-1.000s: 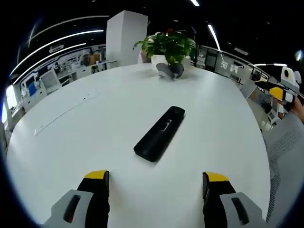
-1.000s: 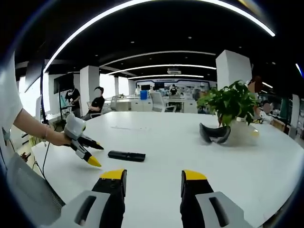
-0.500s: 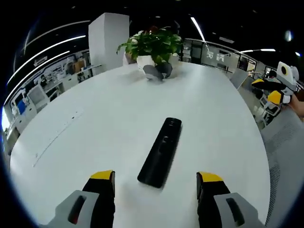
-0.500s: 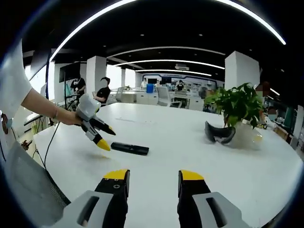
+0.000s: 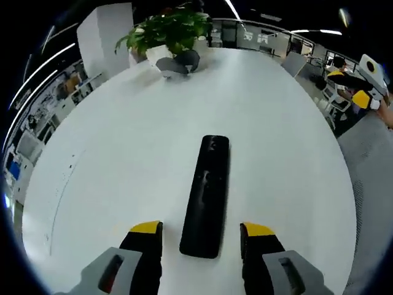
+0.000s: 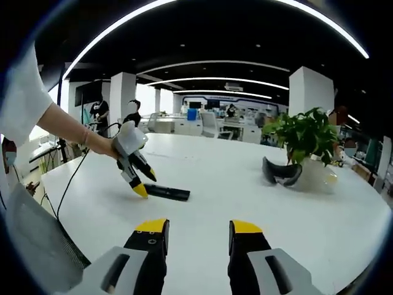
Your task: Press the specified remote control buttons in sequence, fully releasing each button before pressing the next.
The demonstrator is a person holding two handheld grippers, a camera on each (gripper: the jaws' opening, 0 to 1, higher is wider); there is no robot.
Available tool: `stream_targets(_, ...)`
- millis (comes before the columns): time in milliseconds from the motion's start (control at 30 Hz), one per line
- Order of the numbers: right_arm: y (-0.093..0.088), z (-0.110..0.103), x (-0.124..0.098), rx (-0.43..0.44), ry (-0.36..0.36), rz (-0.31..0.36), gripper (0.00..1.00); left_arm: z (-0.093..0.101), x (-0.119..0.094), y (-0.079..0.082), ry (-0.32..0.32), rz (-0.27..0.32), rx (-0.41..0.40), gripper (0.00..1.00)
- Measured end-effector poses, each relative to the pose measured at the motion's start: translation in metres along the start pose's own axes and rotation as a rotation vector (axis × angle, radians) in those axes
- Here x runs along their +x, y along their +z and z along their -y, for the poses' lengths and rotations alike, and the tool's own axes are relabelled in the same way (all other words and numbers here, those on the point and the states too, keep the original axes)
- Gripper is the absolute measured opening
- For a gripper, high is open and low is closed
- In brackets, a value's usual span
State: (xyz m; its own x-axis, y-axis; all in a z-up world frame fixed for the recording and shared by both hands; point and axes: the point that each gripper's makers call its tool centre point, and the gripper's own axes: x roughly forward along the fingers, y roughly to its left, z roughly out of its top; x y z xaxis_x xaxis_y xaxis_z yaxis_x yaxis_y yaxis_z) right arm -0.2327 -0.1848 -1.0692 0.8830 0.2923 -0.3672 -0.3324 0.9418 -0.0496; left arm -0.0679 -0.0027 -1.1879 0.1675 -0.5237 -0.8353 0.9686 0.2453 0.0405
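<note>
A long black remote control [image 5: 207, 193] lay flat on the big white counter [image 5: 123, 135]. In the left gripper view, the near end of the remote sat between the two yellow tips of the left tongs [image 5: 201, 228]. The tongs were spread apart, one tip on each side of the remote, and I could not tell if they touched it. The remote pointed away from the tongs, toward a green plant [image 5: 167, 27] in a white pot at the far edge of the counter. A dark grey curved thing [image 5: 179, 63] lay just beside the pot, on the side nearer the remote.

In the right gripper view, the left tongs [image 6: 140, 181] were seen from the side, held in a person's hand [image 6: 104, 146], with the yellow tips down at one end of the remote [image 6: 167, 192]. The right tongs [image 6: 199, 227] were well apart from the remote, near the counter's [image 6: 331, 227] edge. They were spread open and held nothing. The plant [image 6: 302, 136] stood far from the remote, on the other side of the counter, with the grey thing [image 6: 281, 173] beside it. Far behind the remote, people stood in the office by some white pillars [image 6: 121, 101].
</note>
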Motion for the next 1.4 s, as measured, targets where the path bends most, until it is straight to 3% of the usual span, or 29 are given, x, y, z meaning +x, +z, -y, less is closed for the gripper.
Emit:
stream_targets(100, 0.0, 0.0, 0.0, 0.001, -0.001, 0.001, 0.36, 0.0, 0.0, -0.002, -0.001, -0.03, 0.004, 0.41)
stream_targets(200, -0.001, -0.001, 0.0, 0.003, 0.001, -0.002, 0.35, 0.007, 0.002, -0.001, -0.056, -0.054, 0.0, 0.34)
stream_targets(667, 0.0, -0.005, 0.0, -0.009, 0.016, 0.001, 0.35, 0.004, 0.003, -0.001, -0.035, -0.141, -0.011, 0.24)
stream_targets(1167, -0.004, -0.009, 0.002, -0.03, 0.037, -0.021, 0.32, 0.01, 0.004, -0.007, 0.006, -0.21, -0.044, 0.23)
stream_targets(1400, -0.003, -0.008, 0.001, -0.023, 0.035, -0.015, 0.32, 0.016, 0.002, -0.01, 0.015, -0.197, -0.063, 0.23)
